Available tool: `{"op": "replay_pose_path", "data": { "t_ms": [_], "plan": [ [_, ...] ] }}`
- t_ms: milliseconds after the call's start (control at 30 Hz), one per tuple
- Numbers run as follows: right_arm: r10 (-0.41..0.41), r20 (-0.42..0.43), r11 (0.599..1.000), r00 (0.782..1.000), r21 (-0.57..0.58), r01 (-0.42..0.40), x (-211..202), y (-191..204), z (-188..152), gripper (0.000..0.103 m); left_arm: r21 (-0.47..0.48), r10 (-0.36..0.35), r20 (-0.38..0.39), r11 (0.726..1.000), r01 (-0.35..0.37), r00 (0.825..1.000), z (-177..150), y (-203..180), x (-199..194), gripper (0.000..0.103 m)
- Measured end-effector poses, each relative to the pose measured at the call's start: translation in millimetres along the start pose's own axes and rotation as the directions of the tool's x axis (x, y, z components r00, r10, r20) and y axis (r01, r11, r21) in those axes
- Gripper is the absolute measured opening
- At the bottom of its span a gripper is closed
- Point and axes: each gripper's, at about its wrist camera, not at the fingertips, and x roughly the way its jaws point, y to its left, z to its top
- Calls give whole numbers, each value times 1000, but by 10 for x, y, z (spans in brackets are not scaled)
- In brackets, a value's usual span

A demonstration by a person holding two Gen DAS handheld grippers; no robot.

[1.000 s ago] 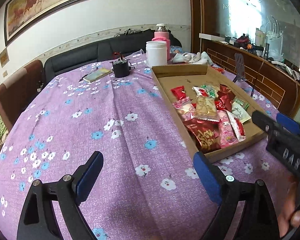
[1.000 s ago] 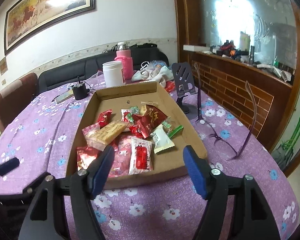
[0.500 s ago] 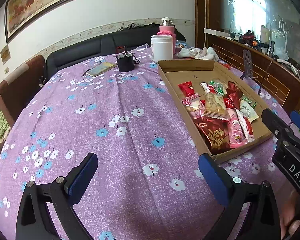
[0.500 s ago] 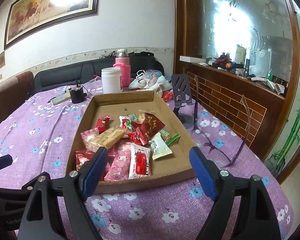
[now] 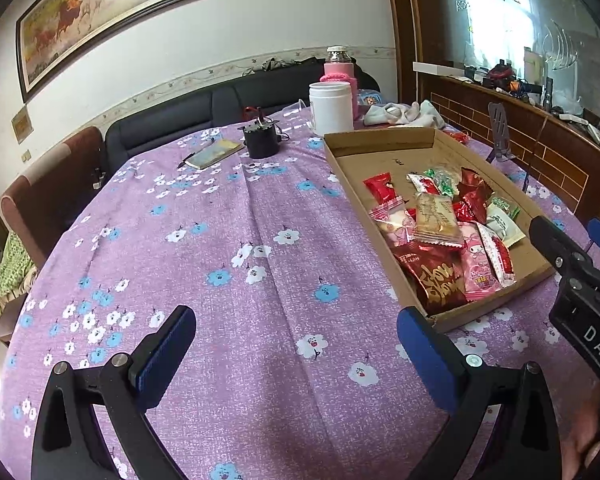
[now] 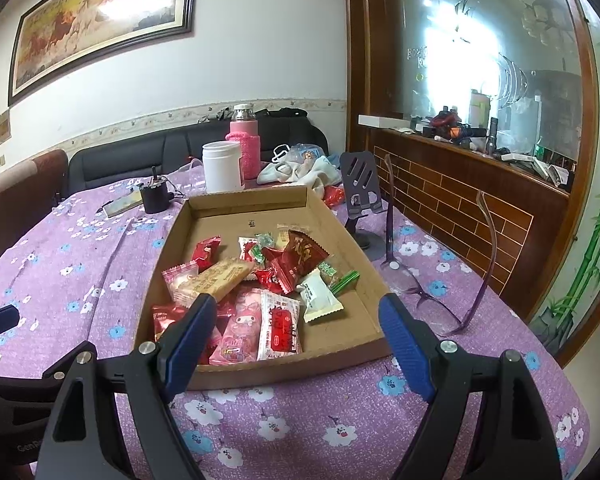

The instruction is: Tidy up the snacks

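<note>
A shallow cardboard tray [image 5: 340,148] [image 6: 364,276] sits on a purple flowered tablecloth and holds several wrapped snacks [image 5: 440,232] [image 6: 260,280]: red, pink, tan and white packets heaped toward its near end. My left gripper [image 5: 296,336] is open over bare cloth to the left of the tray, nothing between its blue pads. My right gripper [image 6: 296,320] hovers open just in front of the tray's near edge, empty, and shows in the left wrist view as a black body [image 5: 580,280] at the right.
Behind the tray stand a white jar [image 6: 223,166], a pink-sleeved bottle [image 6: 244,144] and a black cup [image 6: 155,196]. Purple glasses [image 6: 432,296] and a phone stand [image 6: 362,196] lie right of the tray. A notebook [image 5: 212,154] lies far left. A sofa and chairs ring the table.
Both grippers have opened wider than a second ago. Both views tilted up slightly; the hands stayed where they were.
</note>
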Motion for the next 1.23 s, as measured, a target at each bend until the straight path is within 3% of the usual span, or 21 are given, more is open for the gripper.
{"op": "replay_pose_path", "data": {
  "t_ms": [1233],
  "plan": [
    [-2,9,1000,1000,11,1,-15,-21,3,83,10,24,7,1000,-24,1000,0,6,-46,102]
  ]
}}
